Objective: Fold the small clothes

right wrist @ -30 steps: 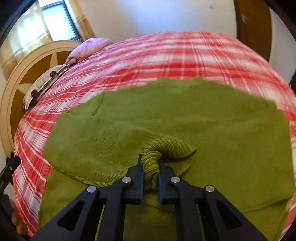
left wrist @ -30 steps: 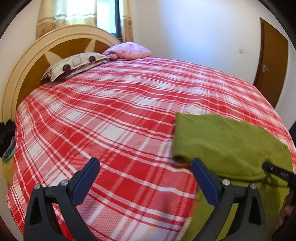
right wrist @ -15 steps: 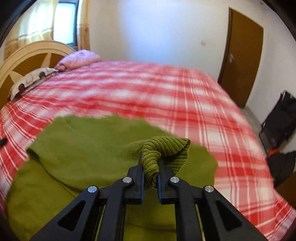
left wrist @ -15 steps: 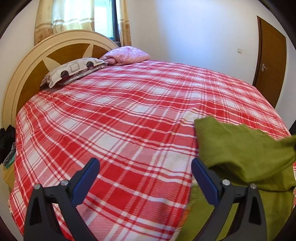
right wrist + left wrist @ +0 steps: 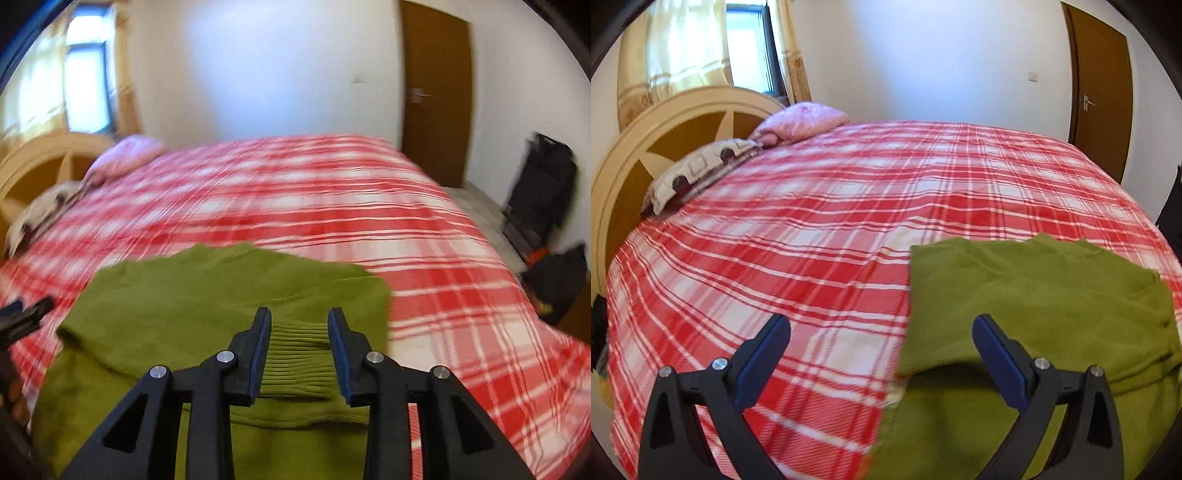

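A green knitted sweater (image 5: 1034, 295) lies partly folded on the red plaid bed (image 5: 820, 229). In the left wrist view it fills the lower right. My left gripper (image 5: 882, 334) is open and empty, hovering above the sweater's left edge. In the right wrist view the sweater (image 5: 207, 295) lies in the lower middle, its ribbed cuff (image 5: 299, 354) flat on top. My right gripper (image 5: 300, 323) is open just above that cuff, jaws either side of it and not holding it. The left gripper's tip (image 5: 26, 317) shows at the left edge.
A curved wooden headboard (image 5: 665, 129) with a patterned pillow (image 5: 698, 170) and a pink pillow (image 5: 805, 120) stands at the far left. A brown door (image 5: 436, 92) is at the far right. Dark bags (image 5: 543, 206) sit on the floor right of the bed.
My right gripper has opened and let go of the ribbed cuff, which now lies flat on the sweater's body. The sleeve is folded across. The left gripper has shifted slightly right.
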Tool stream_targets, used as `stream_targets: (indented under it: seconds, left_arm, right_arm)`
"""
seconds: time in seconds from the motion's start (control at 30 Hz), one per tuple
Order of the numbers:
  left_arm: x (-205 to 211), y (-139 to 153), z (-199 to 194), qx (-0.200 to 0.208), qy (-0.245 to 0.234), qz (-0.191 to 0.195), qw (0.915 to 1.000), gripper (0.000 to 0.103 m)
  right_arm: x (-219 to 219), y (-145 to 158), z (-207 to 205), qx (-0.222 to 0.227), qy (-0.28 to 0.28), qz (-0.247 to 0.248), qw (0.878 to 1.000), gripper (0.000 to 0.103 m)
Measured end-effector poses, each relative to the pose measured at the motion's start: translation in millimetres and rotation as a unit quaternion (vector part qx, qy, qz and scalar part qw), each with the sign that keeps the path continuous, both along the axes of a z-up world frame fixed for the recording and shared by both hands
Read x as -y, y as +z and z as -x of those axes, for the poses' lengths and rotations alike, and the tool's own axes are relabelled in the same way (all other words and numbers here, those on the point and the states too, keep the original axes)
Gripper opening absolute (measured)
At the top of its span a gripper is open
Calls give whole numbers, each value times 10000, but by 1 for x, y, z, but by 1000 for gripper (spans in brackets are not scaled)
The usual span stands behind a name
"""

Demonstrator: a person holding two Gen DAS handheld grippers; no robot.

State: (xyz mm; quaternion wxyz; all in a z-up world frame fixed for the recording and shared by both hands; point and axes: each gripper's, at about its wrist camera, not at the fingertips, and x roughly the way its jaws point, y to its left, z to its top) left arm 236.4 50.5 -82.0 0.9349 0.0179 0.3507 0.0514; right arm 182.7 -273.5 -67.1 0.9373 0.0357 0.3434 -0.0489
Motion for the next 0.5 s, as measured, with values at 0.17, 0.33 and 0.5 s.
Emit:
stream_targets:
  seconds: [0.17,0.33,0.5]
  left_arm:
    - [19,-19,-19,-295,17,-77,9995,101]
    - [19,-54,-27,-791,123,-370,9961,103]
    - [11,-53,-21,-732,70,-314,9968,103]
  right_arm:
    - [-16,-48,-29,-672,292,-218,9971,33]
    - [-13,-72,-34,-768,301,-336,9960,34]
    - [-10,-52,-25,-833,313,-476,9949,33]
